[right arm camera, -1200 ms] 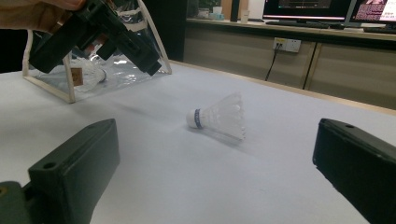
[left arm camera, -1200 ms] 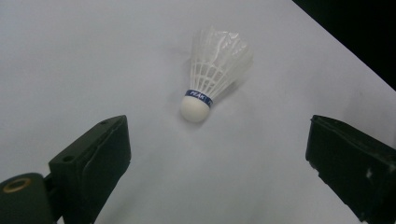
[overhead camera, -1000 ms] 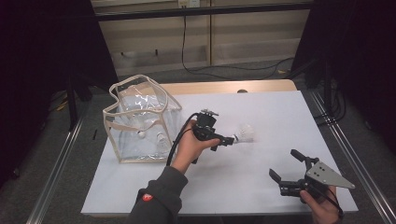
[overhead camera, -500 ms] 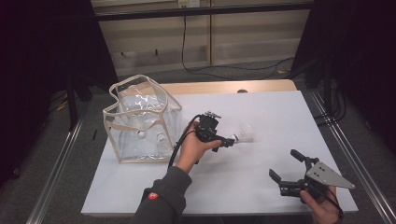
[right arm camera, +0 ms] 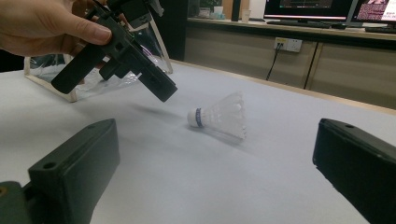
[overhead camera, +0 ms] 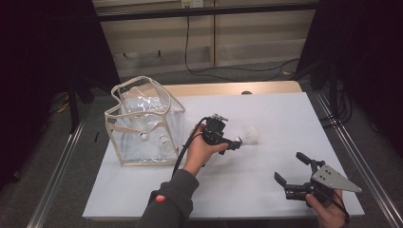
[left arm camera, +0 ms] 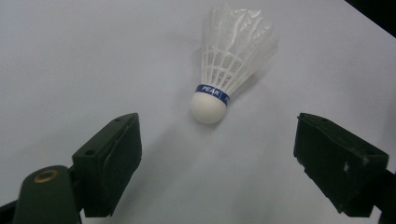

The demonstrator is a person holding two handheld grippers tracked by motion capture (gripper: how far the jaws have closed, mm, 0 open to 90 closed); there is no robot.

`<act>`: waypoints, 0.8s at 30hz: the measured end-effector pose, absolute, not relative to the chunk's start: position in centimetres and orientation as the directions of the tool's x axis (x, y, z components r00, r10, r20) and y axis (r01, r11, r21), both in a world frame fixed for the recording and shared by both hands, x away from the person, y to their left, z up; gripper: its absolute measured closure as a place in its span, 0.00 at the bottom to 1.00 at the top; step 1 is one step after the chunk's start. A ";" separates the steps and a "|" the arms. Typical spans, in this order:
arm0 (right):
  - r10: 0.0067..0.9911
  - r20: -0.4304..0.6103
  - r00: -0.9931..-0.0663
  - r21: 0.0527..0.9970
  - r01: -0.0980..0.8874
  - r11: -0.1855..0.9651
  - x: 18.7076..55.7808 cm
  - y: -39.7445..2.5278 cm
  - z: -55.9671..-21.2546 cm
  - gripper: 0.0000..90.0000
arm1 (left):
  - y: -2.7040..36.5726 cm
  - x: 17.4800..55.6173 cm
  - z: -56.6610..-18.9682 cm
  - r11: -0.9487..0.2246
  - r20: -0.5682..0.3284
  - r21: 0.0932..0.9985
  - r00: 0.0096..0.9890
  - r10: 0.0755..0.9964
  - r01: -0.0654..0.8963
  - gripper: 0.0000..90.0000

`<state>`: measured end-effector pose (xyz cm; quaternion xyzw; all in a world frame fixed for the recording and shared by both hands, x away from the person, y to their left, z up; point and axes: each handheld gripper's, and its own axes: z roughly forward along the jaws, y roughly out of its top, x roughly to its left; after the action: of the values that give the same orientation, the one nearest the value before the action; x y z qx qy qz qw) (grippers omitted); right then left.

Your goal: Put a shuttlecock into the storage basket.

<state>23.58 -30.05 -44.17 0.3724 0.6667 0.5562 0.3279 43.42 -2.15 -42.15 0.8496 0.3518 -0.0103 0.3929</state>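
Observation:
A white feather shuttlecock [overhead camera: 250, 134] with a blue band lies on its side on the white table. My left gripper [overhead camera: 236, 141] hovers just left of it, jaws open and empty. In the left gripper view the shuttlecock [left arm camera: 231, 70] lies ahead of my open left gripper [left arm camera: 219, 133], cork end toward me, not between the pads. My right gripper [overhead camera: 290, 167] rests open and empty near the front right edge. In the right gripper view, my right gripper [right arm camera: 218, 156] faces the shuttlecock [right arm camera: 219, 116], with the left gripper [right arm camera: 126, 51] tilted down above it.
A clear plastic bag [overhead camera: 142, 121] with beige trim stands open at the table's left, with two shuttlecocks [overhead camera: 164, 142] inside. The wooden table edge [overhead camera: 228, 89] runs along the back. Metal rails [overhead camera: 351, 156] flank both sides.
My left gripper has edged right, closer to the shuttlecock. The right gripper and the shuttlecock have stayed put.

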 end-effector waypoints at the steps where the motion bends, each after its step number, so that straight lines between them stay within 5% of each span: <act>1: 0.861 -0.023 -0.508 0.986 0.132 0.105 23.6 -30.0 -44.2 0.01 | -2.2 43.5 -42.2 -0.443 -0.294 0.662 0.752 0.590 0.605 0.16; 24: 0.860 -0.030 -0.509 0.985 0.132 0.112 23.5 -30.0 -44.1 0.01 | -3.5 43.8 -43.4 -0.470 -0.272 0.665 0.774 0.572 0.581 0.32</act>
<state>23.48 -30.01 -44.13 0.3706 0.6691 0.5538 0.3289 43.84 -3.47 -43.42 0.8572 0.3364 -0.0056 0.3899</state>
